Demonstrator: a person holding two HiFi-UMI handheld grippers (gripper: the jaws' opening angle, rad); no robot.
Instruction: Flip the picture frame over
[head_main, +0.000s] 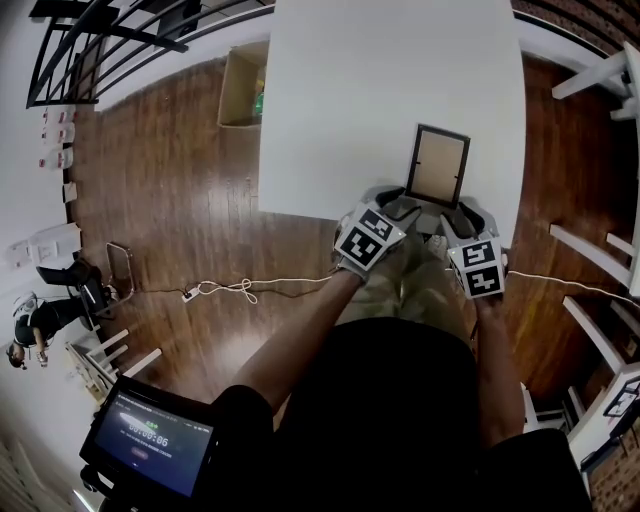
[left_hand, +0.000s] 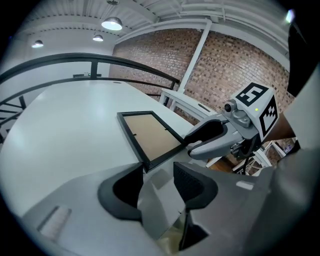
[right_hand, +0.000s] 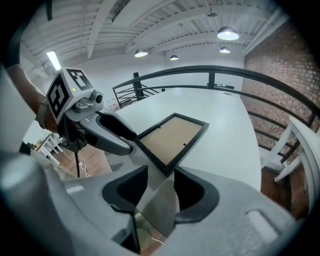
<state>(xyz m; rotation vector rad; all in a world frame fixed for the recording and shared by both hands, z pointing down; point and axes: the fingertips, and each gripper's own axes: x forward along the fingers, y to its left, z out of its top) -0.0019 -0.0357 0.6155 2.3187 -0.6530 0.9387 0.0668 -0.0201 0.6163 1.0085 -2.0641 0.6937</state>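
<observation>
Head view: picture frame (head_main: 437, 166) lies backing-up on the bench (head_main: 360, 90), twelve o'clock from left gripper (head_main: 397, 207) and right gripper (head_main: 464, 216); both jaws open, empty.

R gripper (right_hand: 160, 175): jaws apart, pads not pressing on anything. Picture frame (right_hand: 172, 137) lies flat on white table (right_hand: 225, 115) by near edge, brown backing up, black rim. Its near corner sits right at mouth of jaw gap. L gripper (right_hand: 131, 142) w/ marker cube (right_hand: 65, 90) at frame's left corner; contact unclear.
</observation>
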